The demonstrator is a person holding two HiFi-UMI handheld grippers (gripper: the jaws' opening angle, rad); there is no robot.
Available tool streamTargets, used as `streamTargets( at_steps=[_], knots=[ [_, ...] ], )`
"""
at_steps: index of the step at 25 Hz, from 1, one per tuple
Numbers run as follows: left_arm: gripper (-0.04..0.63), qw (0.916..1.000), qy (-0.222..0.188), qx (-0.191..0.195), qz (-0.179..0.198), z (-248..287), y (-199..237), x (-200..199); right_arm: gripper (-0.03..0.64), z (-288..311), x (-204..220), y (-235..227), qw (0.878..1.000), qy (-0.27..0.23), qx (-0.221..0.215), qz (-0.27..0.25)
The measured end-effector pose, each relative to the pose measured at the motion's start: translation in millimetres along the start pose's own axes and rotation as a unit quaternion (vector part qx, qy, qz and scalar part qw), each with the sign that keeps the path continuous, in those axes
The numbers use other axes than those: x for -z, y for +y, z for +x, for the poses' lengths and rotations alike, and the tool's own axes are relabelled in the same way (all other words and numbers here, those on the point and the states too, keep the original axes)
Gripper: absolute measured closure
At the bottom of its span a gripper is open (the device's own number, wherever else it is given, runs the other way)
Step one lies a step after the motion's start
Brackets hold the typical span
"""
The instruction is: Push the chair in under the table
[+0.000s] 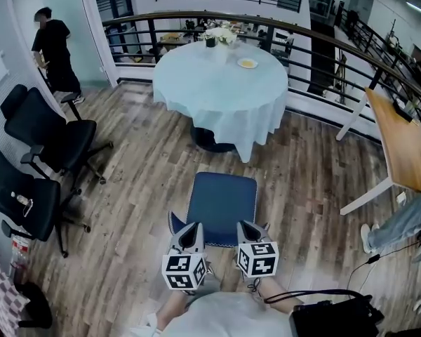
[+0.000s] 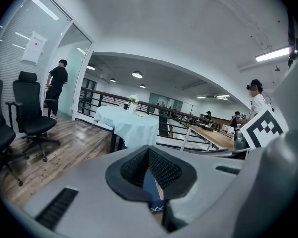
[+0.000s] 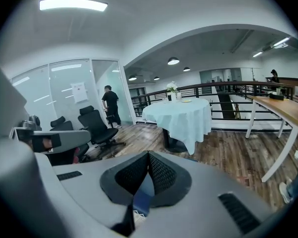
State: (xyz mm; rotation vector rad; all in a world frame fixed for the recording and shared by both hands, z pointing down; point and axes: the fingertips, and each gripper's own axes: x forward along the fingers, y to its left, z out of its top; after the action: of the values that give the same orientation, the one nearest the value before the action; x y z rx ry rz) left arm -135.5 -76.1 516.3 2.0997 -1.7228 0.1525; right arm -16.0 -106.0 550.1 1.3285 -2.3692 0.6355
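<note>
A blue chair (image 1: 221, 201) stands on the wood floor, its seat facing a round table (image 1: 221, 83) with a pale cloth, a floor gap between them. In the head view my left gripper (image 1: 191, 229) and right gripper (image 1: 251, 227) are side by side with their tips at the chair's back edge; whether they touch it I cannot tell. Both are shut with nothing between the jaws. Below the shut left gripper (image 2: 149, 150) a sliver of the blue chair (image 2: 150, 185) shows in the left gripper view. The right gripper (image 3: 149, 155) shows the same blue chair (image 3: 144, 195), with the table (image 3: 181, 115) ahead.
Two black office chairs (image 1: 52, 135) (image 1: 21, 195) stand at the left. A wooden desk (image 1: 407, 146) is at the right, with a person's legs (image 1: 400, 223) beside it. A railing (image 1: 323, 41) runs behind the table. A person (image 1: 52, 48) stands far left. A black bag (image 1: 330, 314) lies bottom right.
</note>
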Motion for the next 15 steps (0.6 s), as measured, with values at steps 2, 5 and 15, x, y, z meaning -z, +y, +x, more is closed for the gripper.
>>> streamTargets(
  at_steps=[2,5,15],
  knots=[
    [0.592,0.9999,0.003,0.01,0.003,9.7,6.8,-5.2,0.6,10.1,-3.5,-0.1,1.0,0.003,0.008,0.003],
    [0.592,0.9996,0.012,0.026,0.006,21.5,15.9,-9.7,0.6,21.4,-8.8,1.7,1.0,0.004,0.019,0.008],
    [0.592,0.9973,0.051,0.052,-0.007,47.9,15.2,11.0,0.6,31.9,3.4,-0.8,0.999,0.039,0.006,0.012]
  ],
)
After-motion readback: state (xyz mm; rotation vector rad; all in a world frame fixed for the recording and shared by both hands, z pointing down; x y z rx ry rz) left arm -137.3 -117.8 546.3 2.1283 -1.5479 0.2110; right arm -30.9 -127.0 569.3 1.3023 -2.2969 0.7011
